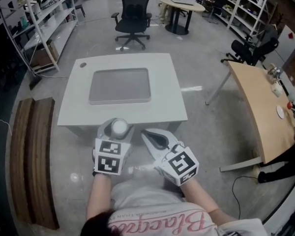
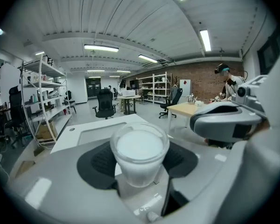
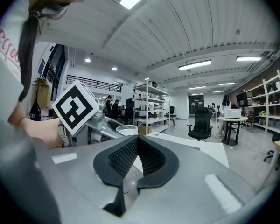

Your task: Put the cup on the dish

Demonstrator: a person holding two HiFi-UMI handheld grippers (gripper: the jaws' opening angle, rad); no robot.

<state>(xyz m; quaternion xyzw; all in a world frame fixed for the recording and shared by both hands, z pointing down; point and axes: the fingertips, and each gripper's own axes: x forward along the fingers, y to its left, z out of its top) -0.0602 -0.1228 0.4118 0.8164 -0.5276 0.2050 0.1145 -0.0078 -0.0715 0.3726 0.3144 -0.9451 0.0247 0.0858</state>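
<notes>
Head view, looking steeply down: I see a white table with a grey rectangular dish lying flat near its middle. At the table's near edge, the left tool carries a small, upright translucent cup, well apart from the dish. Just beside it, the right tool points toward the table with its jaws together. A black office chair stands beyond the table, and a wooden bench lies on the floor to the left. Left gripper view: the cup fills the centre, and the black pads are clamped on its two sides. The cup's inside looks milky white; I cannot tell whether it holds anything. The table and dish show behind the cup, and the right tool shows at the right edge. Right gripper view: the two ribbed black pads meet with nothing between them. At the left I see the left tool's marker cube and, just past it, the rim of the cup.
</notes>
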